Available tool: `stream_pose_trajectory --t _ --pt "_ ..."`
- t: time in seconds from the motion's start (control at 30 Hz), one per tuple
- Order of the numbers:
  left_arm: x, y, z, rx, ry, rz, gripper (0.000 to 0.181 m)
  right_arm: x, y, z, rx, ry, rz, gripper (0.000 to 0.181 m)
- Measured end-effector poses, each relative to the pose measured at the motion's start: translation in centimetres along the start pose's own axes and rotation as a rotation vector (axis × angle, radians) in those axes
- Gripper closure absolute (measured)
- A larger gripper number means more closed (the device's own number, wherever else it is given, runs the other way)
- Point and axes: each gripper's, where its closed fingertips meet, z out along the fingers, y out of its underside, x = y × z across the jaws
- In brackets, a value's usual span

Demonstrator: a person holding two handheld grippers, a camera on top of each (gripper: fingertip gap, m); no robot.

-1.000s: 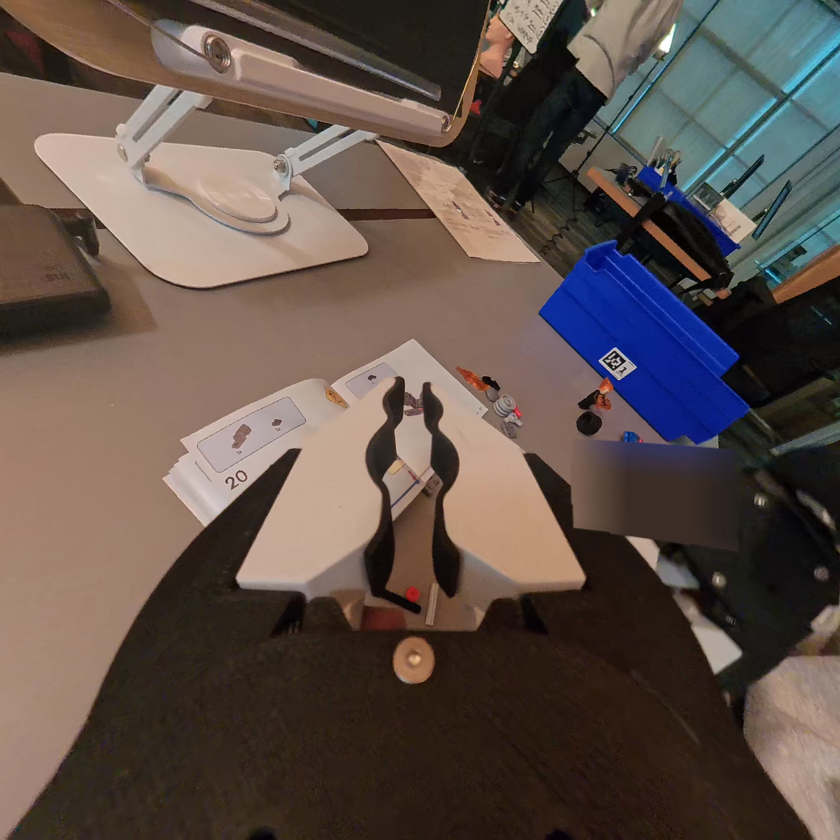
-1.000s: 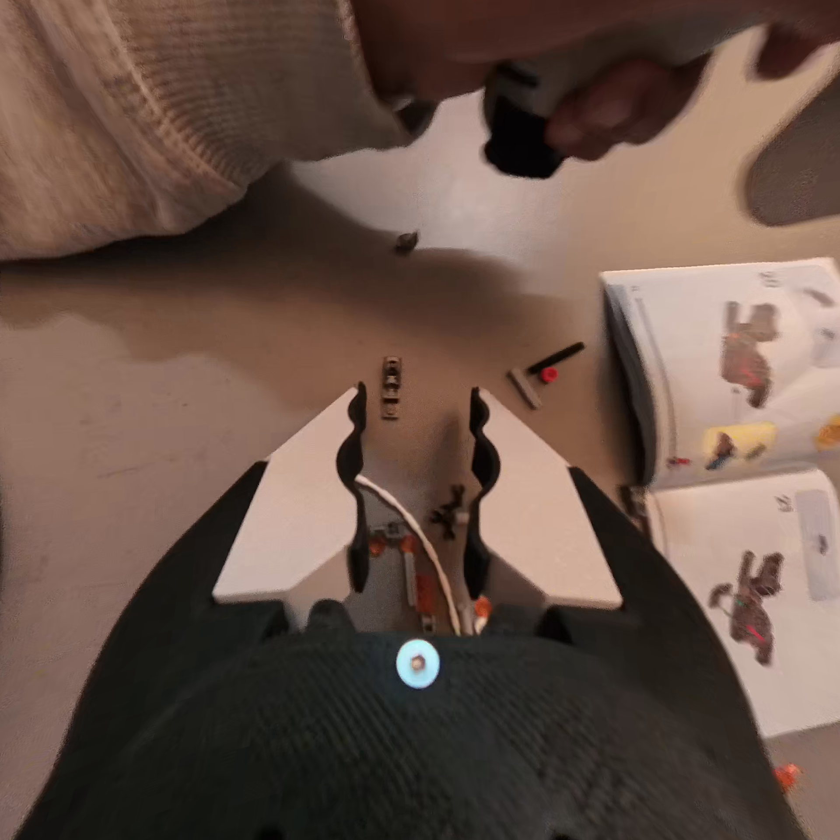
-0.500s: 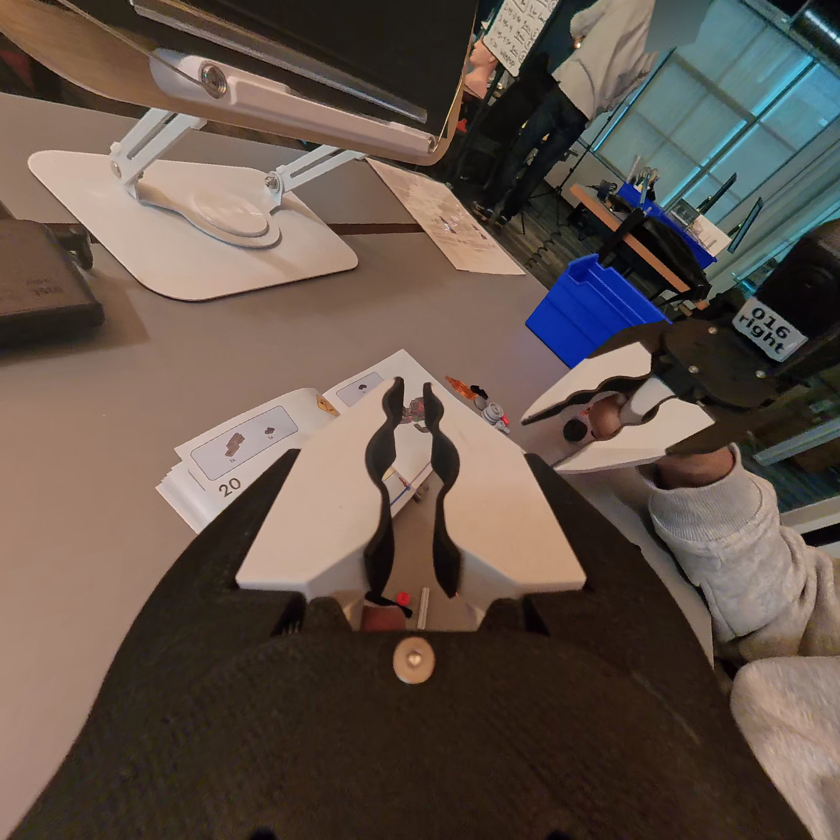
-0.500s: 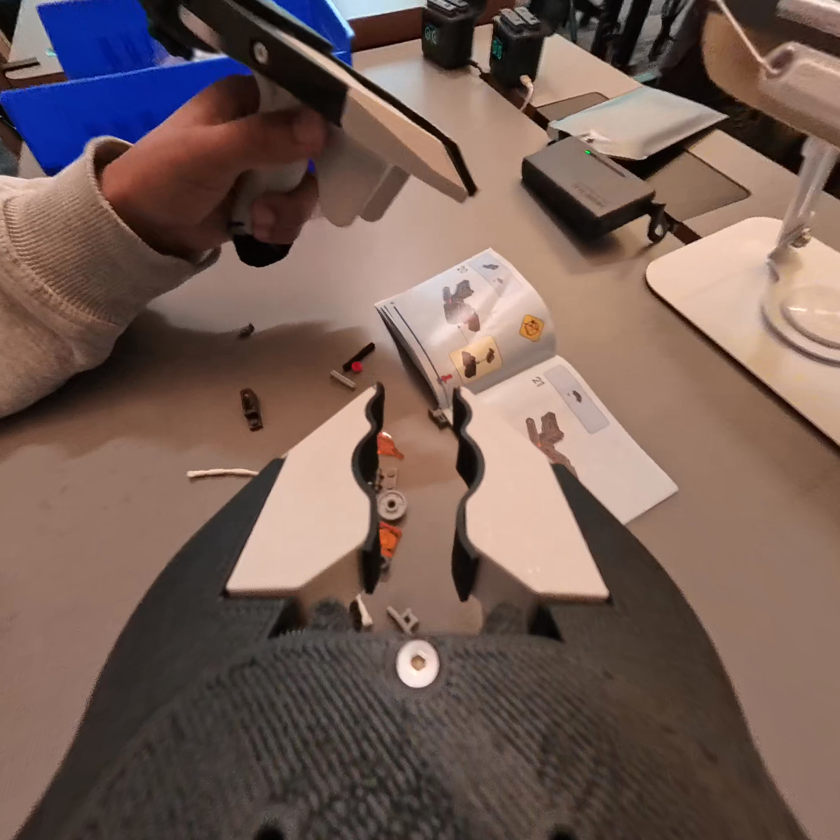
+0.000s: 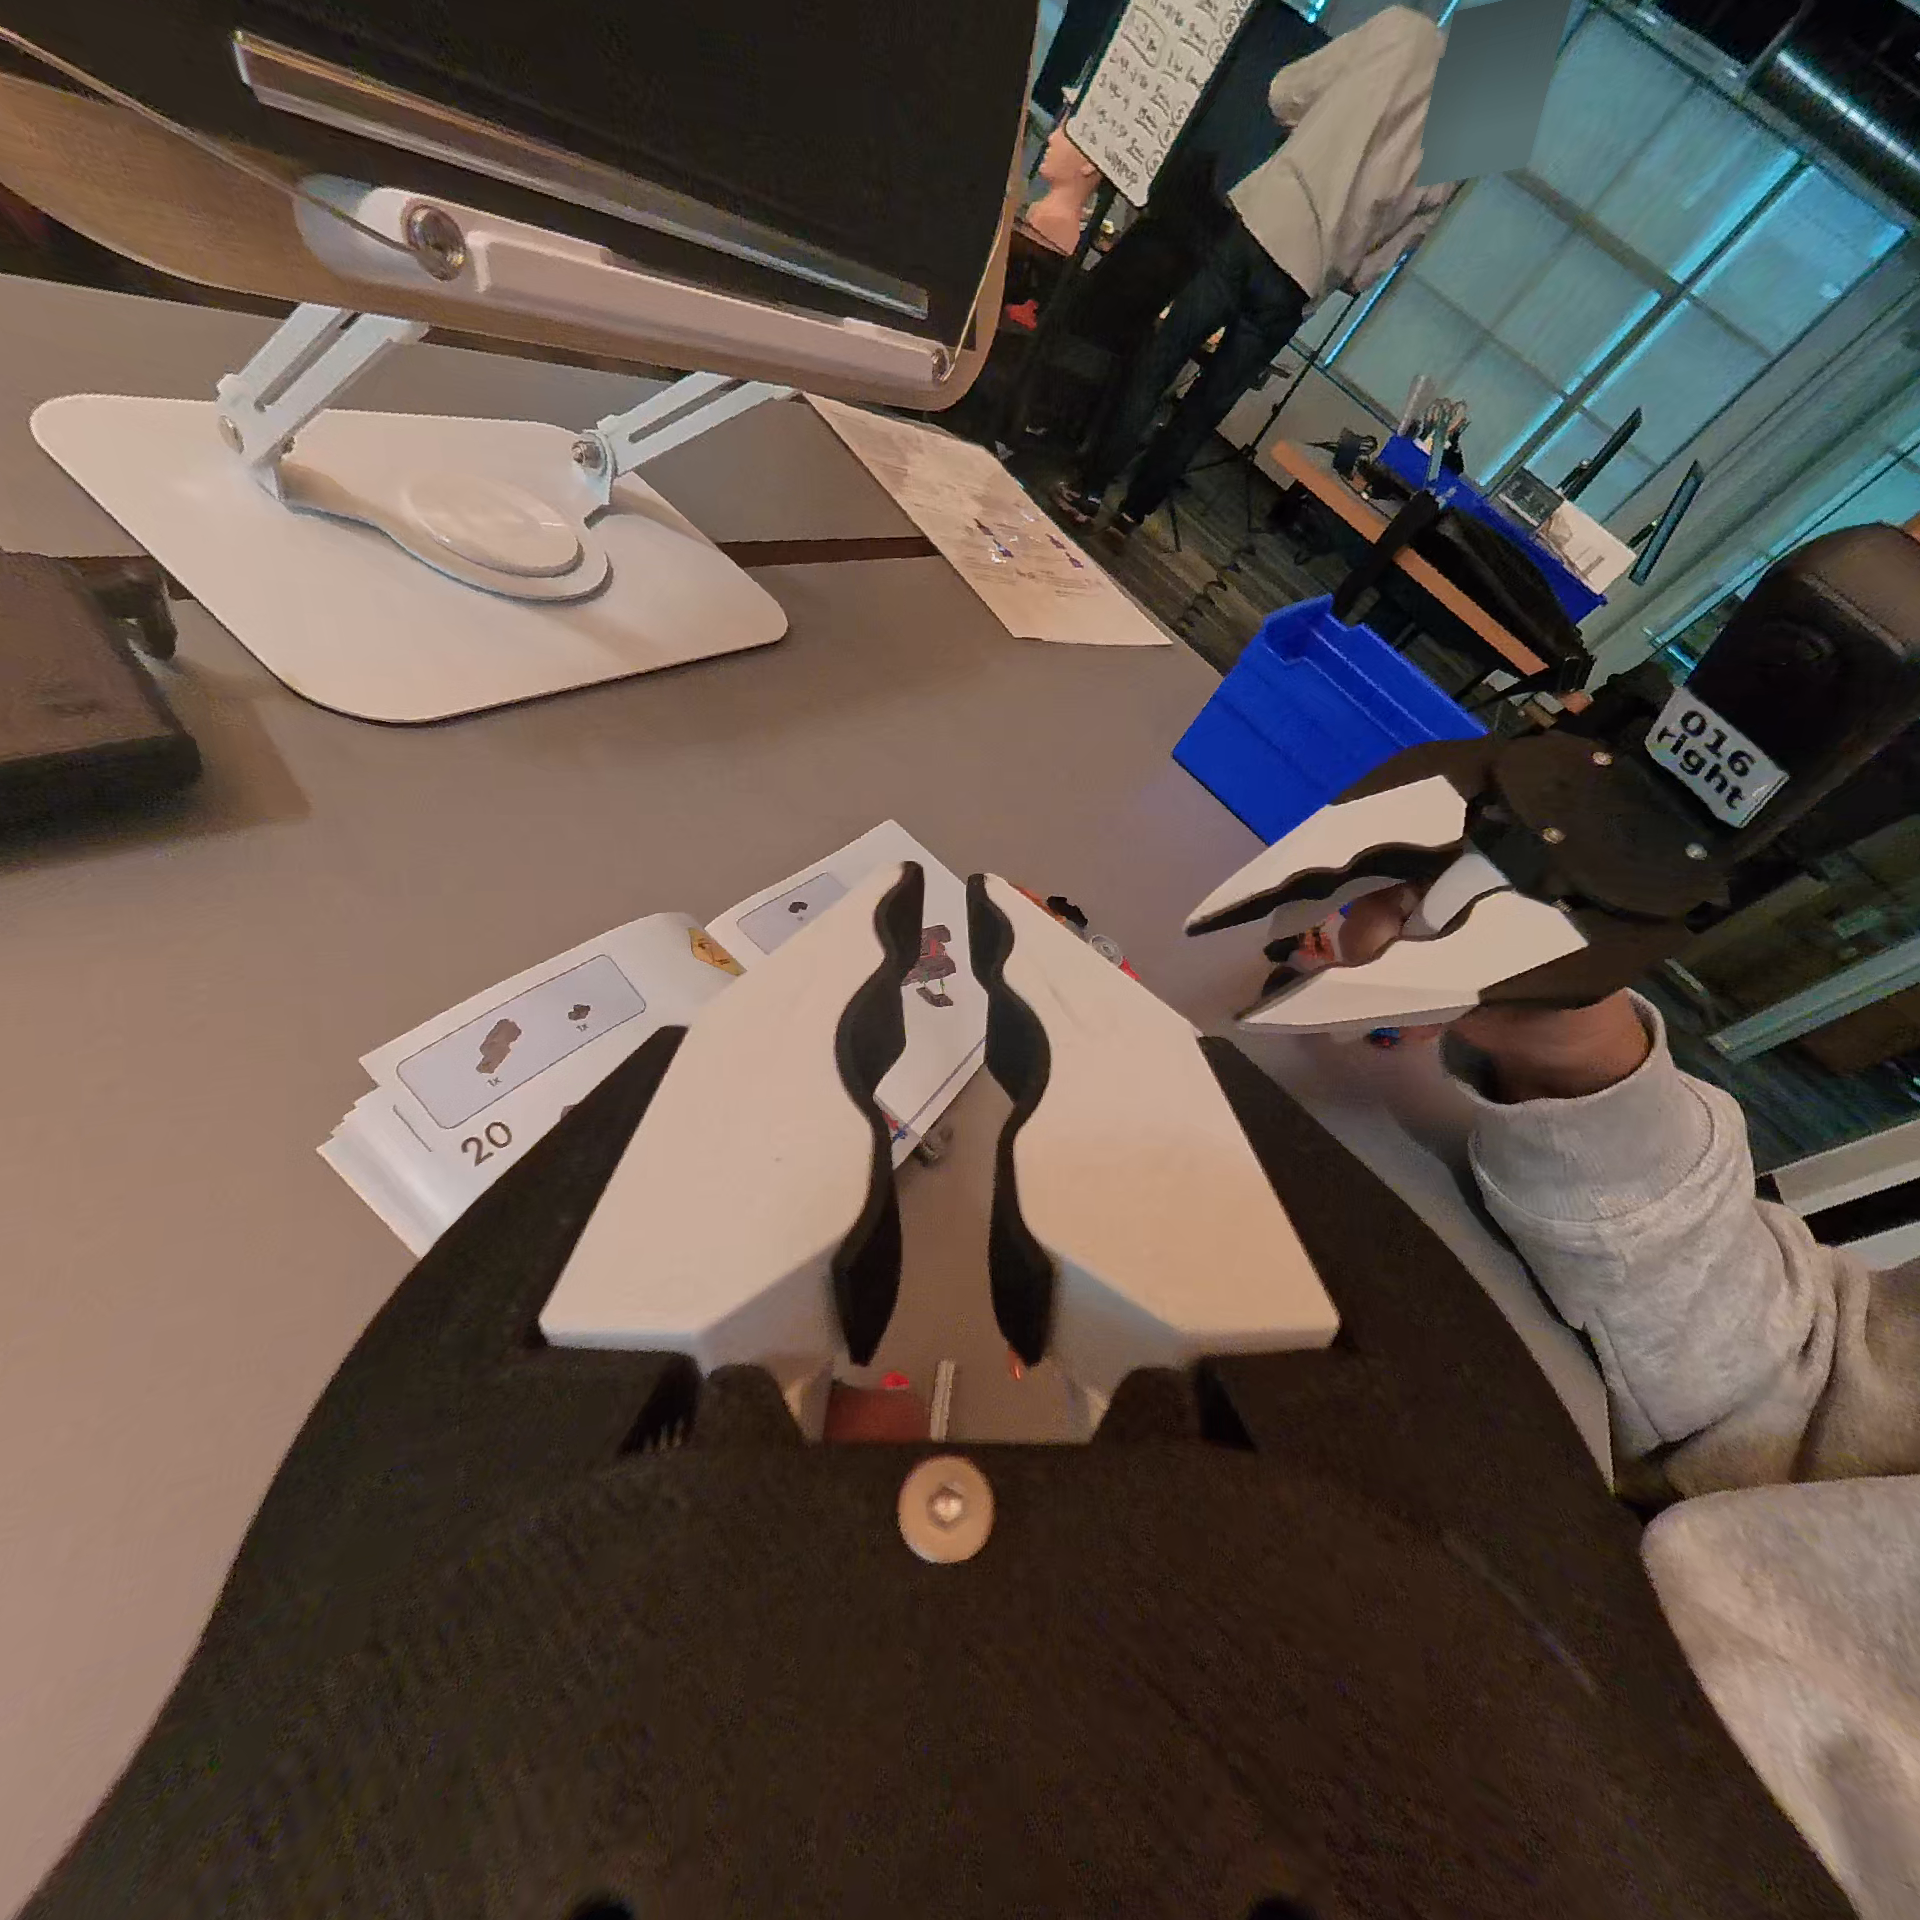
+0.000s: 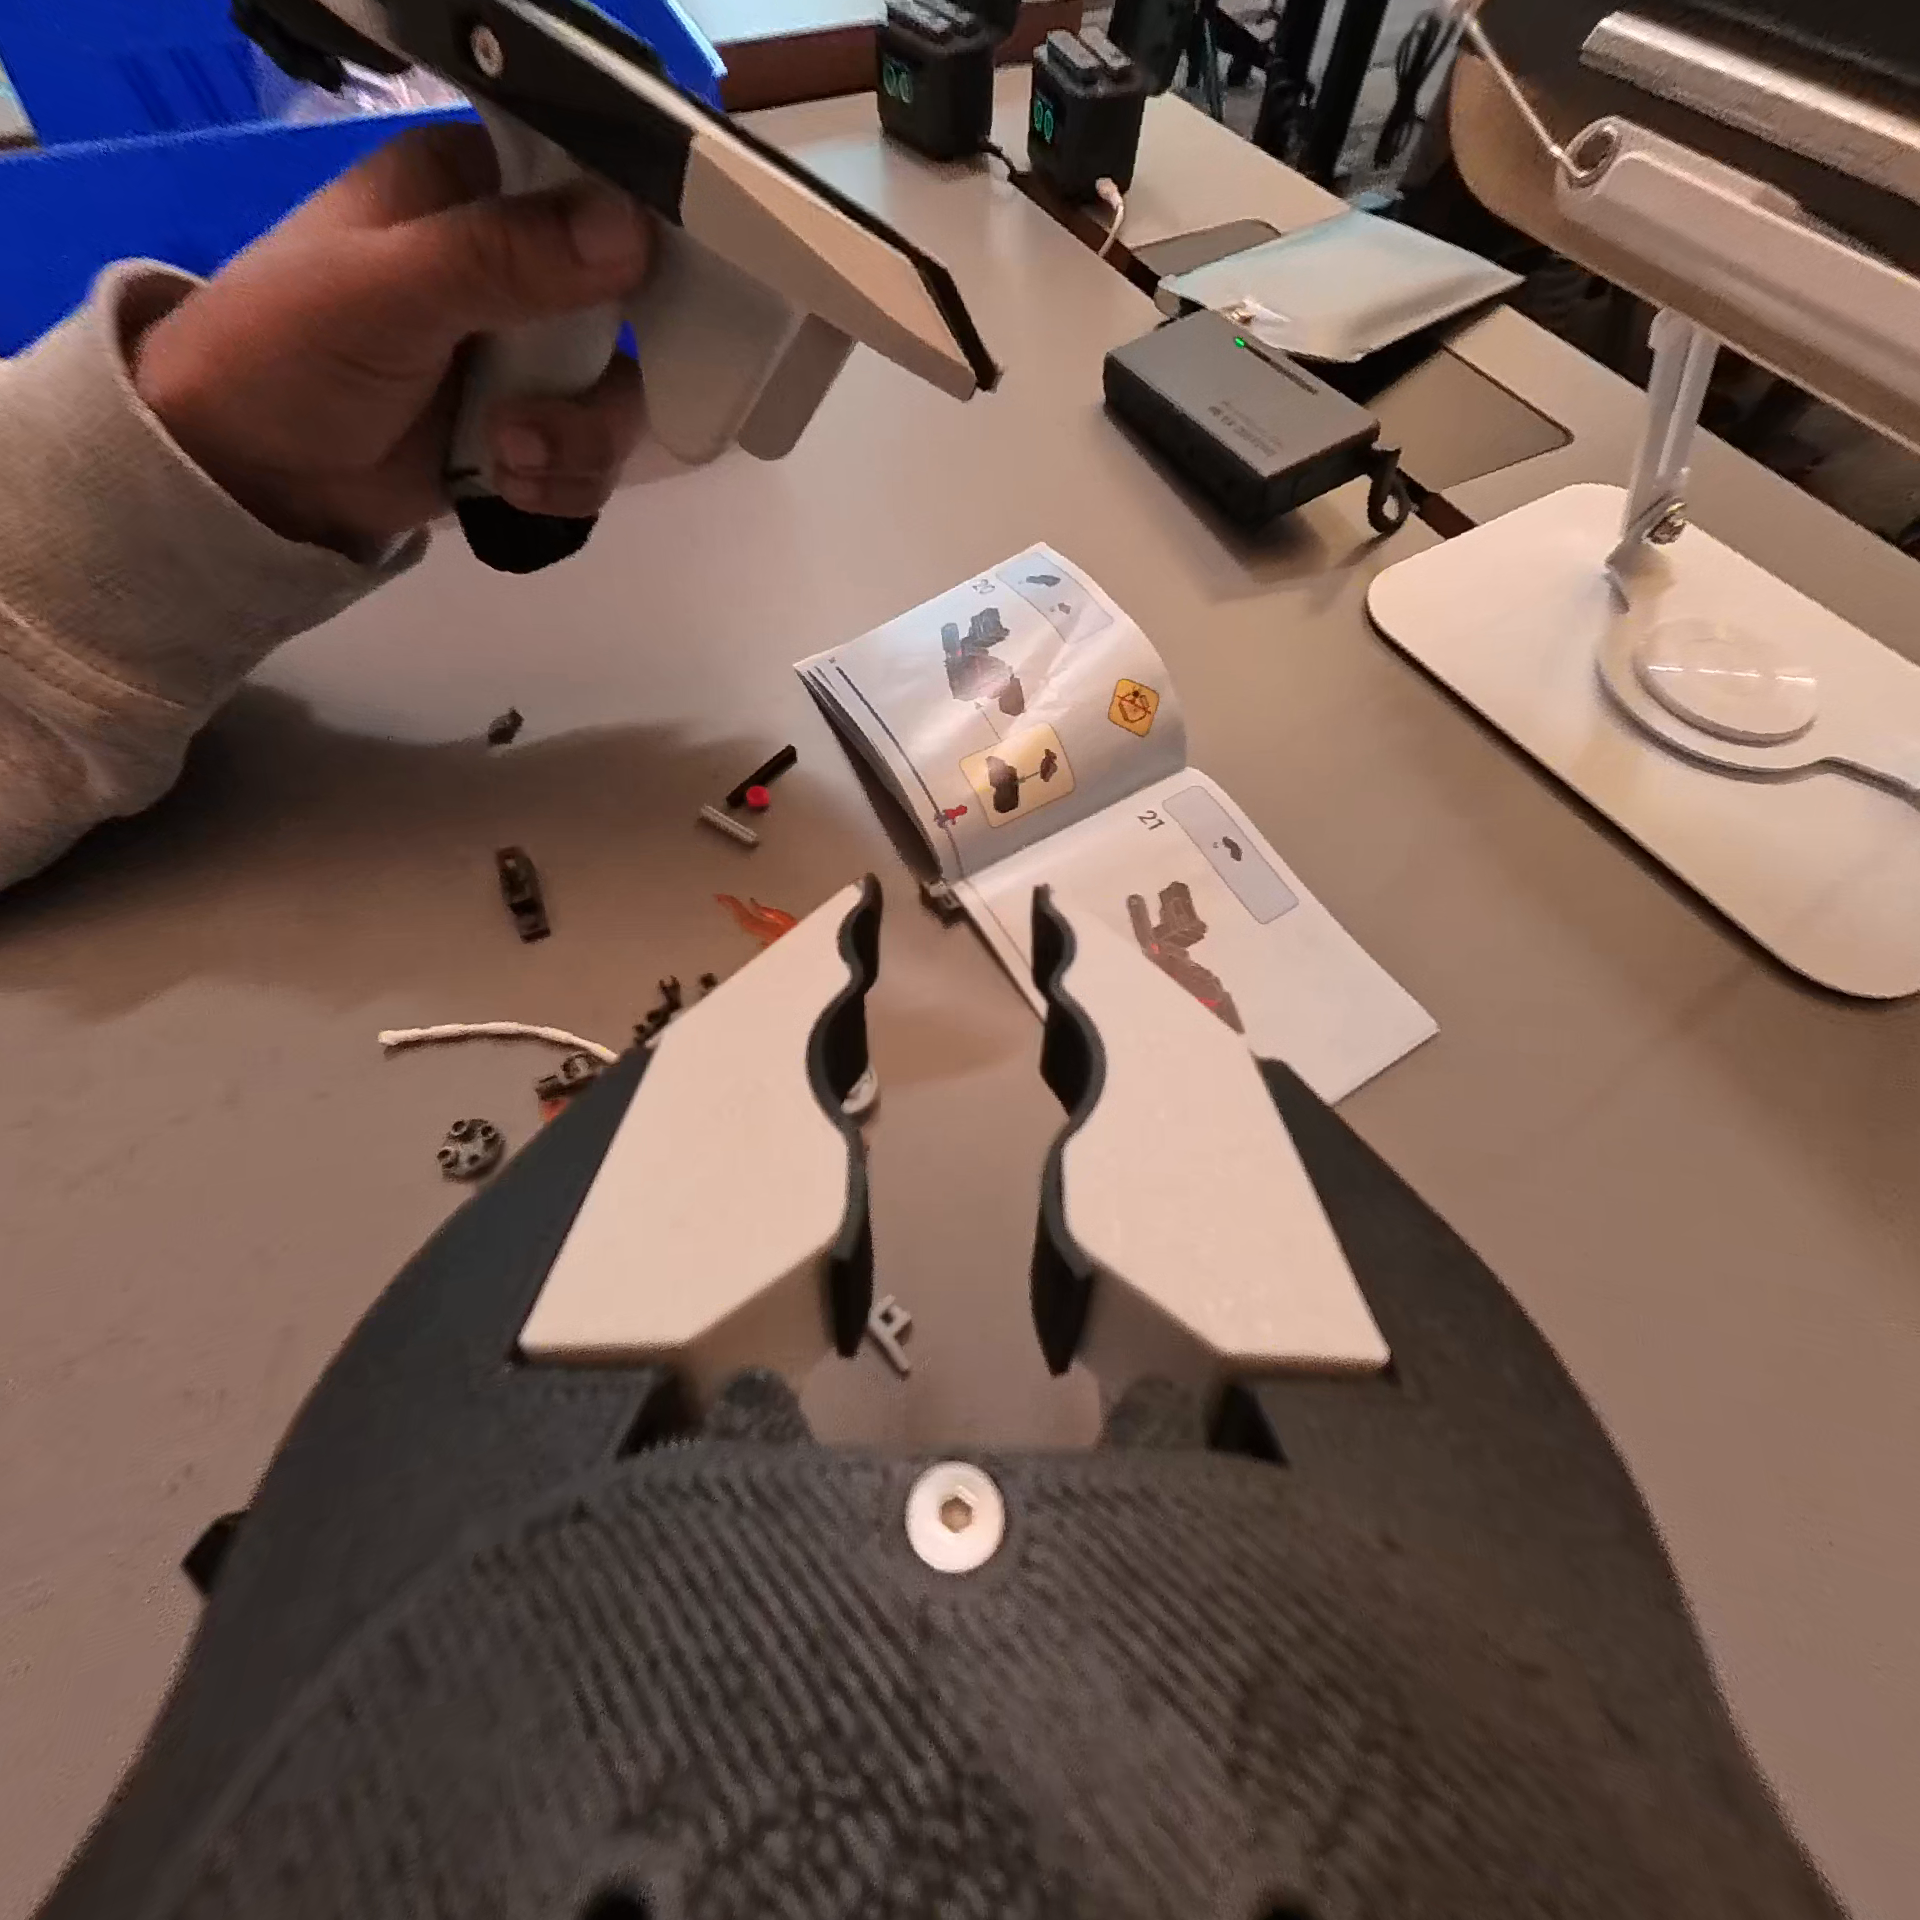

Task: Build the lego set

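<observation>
An open instruction booklet (image 5: 520, 1049) lies on the grey table and also shows in the right wrist view (image 6: 1039, 727). Loose lego pieces lie left of it: a black bar with a red stud (image 6: 764, 777), a grey bar (image 6: 727, 826), a dark brown piece (image 6: 523, 891), an orange flame (image 6: 758, 914), a white string (image 6: 478, 1036) and a dark round plate (image 6: 470, 1148). My left gripper (image 5: 943, 883) hovers over the booklet's edge, narrowly open and empty. My right gripper (image 6: 954, 899) is open and empty above the pieces. Each shows in the other's view: the right (image 5: 1216, 975), the left (image 6: 971, 379).
A white laptop stand (image 5: 416, 582) stands behind the booklet. A blue bin (image 5: 1320, 717) sits at the table's far right. A black box (image 6: 1236, 426) and a silver pouch (image 6: 1340, 281) lie near the back. A paper sheet (image 5: 987, 530) lies by the stand. People stand beyond the table. Across from one pair of fingers to the other is roughly 12 cm. The orange flame (image 6: 758, 914) is about 11 cm from my right fingertips. The grey bar (image 6: 727, 826) is about equally far from each gripper, around 15 cm. Seen from the left wrist view (image 5: 945, 1408) as well.
The right gripper has tilted up from looking straight down at the pieces to facing across the table, and has come into the left wrist view. The left gripper has barely moved.
</observation>
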Motion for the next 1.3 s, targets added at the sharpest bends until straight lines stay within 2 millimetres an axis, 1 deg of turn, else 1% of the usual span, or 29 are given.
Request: stream_pose_trajectory --t 0.03,0.13,0.17,0.2,0.23,0.27,0.37,0.4,0.47,0.5,0.53,0.6,0.67,0.77,0.83,0.87,0.9,1.0,1.1,1.2,1.3 --pt "0.0 0.0 0.1 -0.001 0.001 0.001 0.175 0.0 -0.1 -0.2 0.015 -0.007 0.013 0.153" --pt "0.2 0.3 0.4 -0.014 0.007 0.0 0.175 0.4 -0.1 -0.9 0.042 -0.004 0.049 0.155" --pt "0.4 0.4 0.4 -0.022 0.014 -0.001 0.176 0.8 -0.1 -1.1 0.055 0.009 0.054 0.159" --pt "0.8 0.6 0.5 -0.039 0.03 -0.008 0.177 1.3 -0.3 -1.4 0.082 0.032 0.052 0.168" --pt "1.3 0.8 0.5 -0.053 0.053 -0.013 0.178 1.6 -0.8 -1.8 0.119 0.053 0.046 0.176" --pt "1.7 0.7 0.5 -0.053 0.071 -0.013 0.179 1.9 -1.4 -2.4 0.16 0.065 0.039 0.179" --pt "2.2 0.0 0.2 -0.018 0.064 0.018 0.181 2.6 -2.9 -4.0 0.277 0.096 0.055 0.181" --pt "1.7 0.1 0.1 -0.026 0.019 0.023 0.181 2.9 -3.3 -4.5 0.312 0.109 0.07 0.176" --pt "0.1 0.6 -0.2 -0.065 -0.112 0.058 0.181 4.1 -3.7 -5.1 0.375 0.152 0.114 0.142" --pt "-0.5 0.6 -0.4 -0.069 -0.168 0.099 0.181 4.6 -3.8 -5.3 0.393 0.166 0.133 0.136" --pt "-1.0 0.5 -0.6 -0.066 -0.227 0.14 0.181 5.0 -3.7 -5.5 0.404 0.176 0.149 0.136" --pt "-1.5 0.0 -0.9 -0.043 -0.303 0.208 0.181 5.7 -3.5 -5.8 0.419 0.194 0.173 0.134" --pt "-1.5 -0.4 -1.3 -0.018 -0.344 0.248 0.181 6.0 -3.4 -5.9 0.424 0.202 0.182 0.136" --pt "-0.8 -0.4 -1.5 -0.029 -0.325 0.312 0.181 6.4 -3.2 -6.0 0.407 0.239 0.156 0.147" --pt "-0.8 0.0 -1.7 -0.067 -0.339 0.337 0.181 6.4 -3.0 -6.0 0.383 0.265 0.119 0.162" --pt "-0.7 0.1 -1.8 -0.076 -0.346 0.356 0.181 6.2 -2.9 -5.8 0.369 0.266 0.096 0.177" --pt "-0.7 0.1 -1.9 -0.077 -0.355 0.381 0.181 6.0 -2.8 -5.7 0.359 0.26 0.077 0.181" --pt "-0.5 0.0 -2.2 -0.072 -0.377 0.431 0.181 5.7 -2.7 -5.3 0.34 0.259 0.051 0.181" --pt "-0.4 0.0 -2.1 -0.052 -0.365 0.427 0.181 5.8 -2.3 -4.9 0.322 0.27 0.037 0.181" --pt "-1.1 1.0 -1.8 -0.109 -0.376 0.407 0.181 5.9 -1.9 -4.5 0.305 0.274 0.036 0.181" --pt "-1.7 1.3 -1.7 -0.131 -0.42 0.439 0.181 5.9 -1.8 -4.3 0.297 0.27 0.035 0.181"
